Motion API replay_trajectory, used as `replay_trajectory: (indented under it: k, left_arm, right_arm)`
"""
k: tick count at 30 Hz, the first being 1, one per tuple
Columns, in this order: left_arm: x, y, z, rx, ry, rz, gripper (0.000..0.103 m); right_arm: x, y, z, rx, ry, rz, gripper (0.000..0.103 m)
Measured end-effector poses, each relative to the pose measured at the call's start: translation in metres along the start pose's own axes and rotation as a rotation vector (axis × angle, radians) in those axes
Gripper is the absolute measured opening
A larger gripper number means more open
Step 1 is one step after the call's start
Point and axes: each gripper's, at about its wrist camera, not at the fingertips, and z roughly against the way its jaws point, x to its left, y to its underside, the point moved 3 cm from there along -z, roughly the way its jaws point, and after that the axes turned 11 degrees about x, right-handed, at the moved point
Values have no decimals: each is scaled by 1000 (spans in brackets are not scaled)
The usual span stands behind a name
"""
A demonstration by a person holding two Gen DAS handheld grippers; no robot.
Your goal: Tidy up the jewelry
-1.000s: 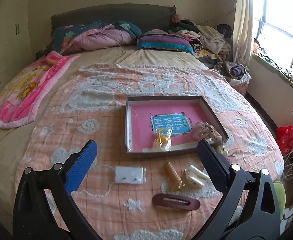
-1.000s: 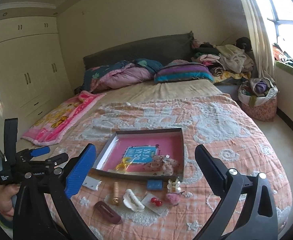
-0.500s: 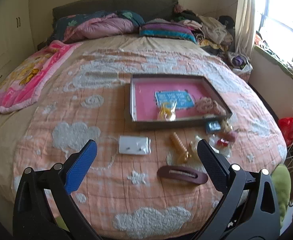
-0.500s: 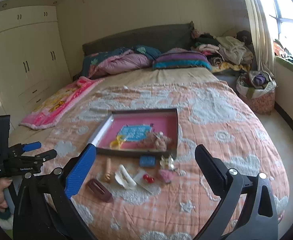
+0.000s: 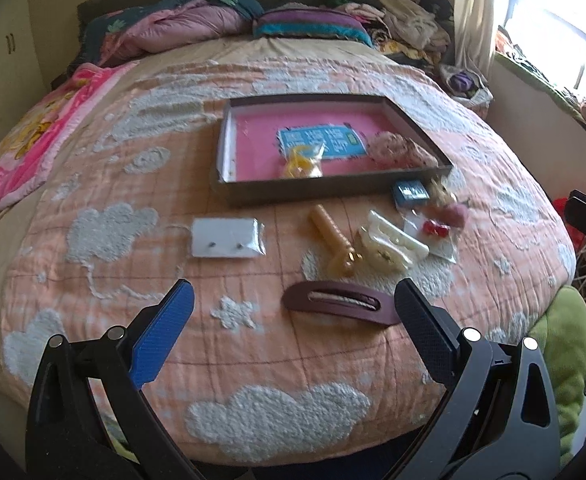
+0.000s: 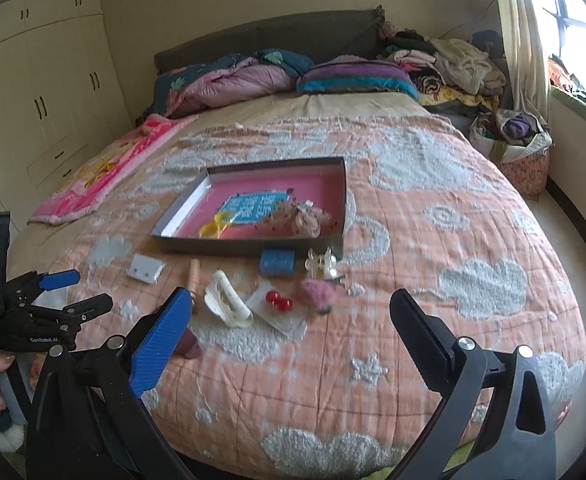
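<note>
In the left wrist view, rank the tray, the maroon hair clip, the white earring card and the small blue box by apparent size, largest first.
1. tray
2. maroon hair clip, though nearer the camera
3. white earring card, close to the clip, so that order is unsure
4. small blue box

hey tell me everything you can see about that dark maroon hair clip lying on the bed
The maroon hair clip is a long, flat oval barrette, seemingly plastic, with a pale, rope-like strip along a central slot. It lies flat on the peach quilt, nearest the left gripper, apart from the other pieces. In the right wrist view a finger hides most of it.
</note>
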Motion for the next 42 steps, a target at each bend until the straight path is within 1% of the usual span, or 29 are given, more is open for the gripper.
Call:
replay_trajectory:
  k: [5, 11, 16, 21, 24, 26, 28, 31, 32, 34, 36, 37, 38, 39, 40, 41, 42]
  left_arm:
    - [-8, 8, -8, 26, 13, -16, 94]
    - [-17, 21, -23, 77, 37, -32, 94]
    - [-27, 29, -38, 113, 55, -54, 94]
    - [-35, 31, -54, 147, 95, -51, 94]
    - [-38, 31, -65, 179, 153, -28, 94]
    - [-39, 29, -72, 202, 212, 5, 94]
    - [-36, 27, -79, 215, 280, 65, 94]
    - [-30, 21, -88, 214, 328, 142, 94]
    - [-26, 18, -92, 218, 357, 186, 93]
    - [-23, 13, -96, 217, 383, 227, 89]
    - [-21, 8, -100, 211, 368, 242, 77]
    - [-22, 7, -102, 210, 360, 244, 74]
    - [-22, 5, -104, 208, 349, 245, 65]
    - [-22, 3, -105, 206, 337, 243, 54]
    - [-23, 2, -107, 201, 327, 238, 48]
    - [-22, 2, -108, 199, 313, 236, 35]
    - [-22, 1, -110, 198, 317, 236, 31]
  right_arm:
    - [-1, 9, -8, 31, -3, 5, 99]
    - [1, 17, -19, 71, -11, 14, 99]
    - [-1, 23, -33, 107, -24, 2, 99]
    - [-13, 26, -43, 127, -15, -39, 99]
    - [-20, 27, -46, 130, -10, -60, 99]
    - [-24, 26, -47, 132, -8, -73, 99]
    - [-27, 25, -49, 131, -6, -80, 99]
    - [-28, 24, -51, 135, -2, -79, 99]
    - [-28, 23, -52, 137, -1, -78, 99]
    - [-28, 22, -55, 139, 2, -73, 99]
    - [-27, 19, -58, 142, 7, -64, 99]
    - [-27, 17, -61, 144, 12, -59, 99]
    - [-28, 15, -64, 147, 13, -56, 99]
    - [-29, 13, -67, 151, 15, -55, 99]
    - [-30, 10, -72, 157, 16, -56, 99]
    - [-32, 8, -76, 162, 12, -59, 99]
    - [-34, 5, -80, 170, 6, -66, 99]
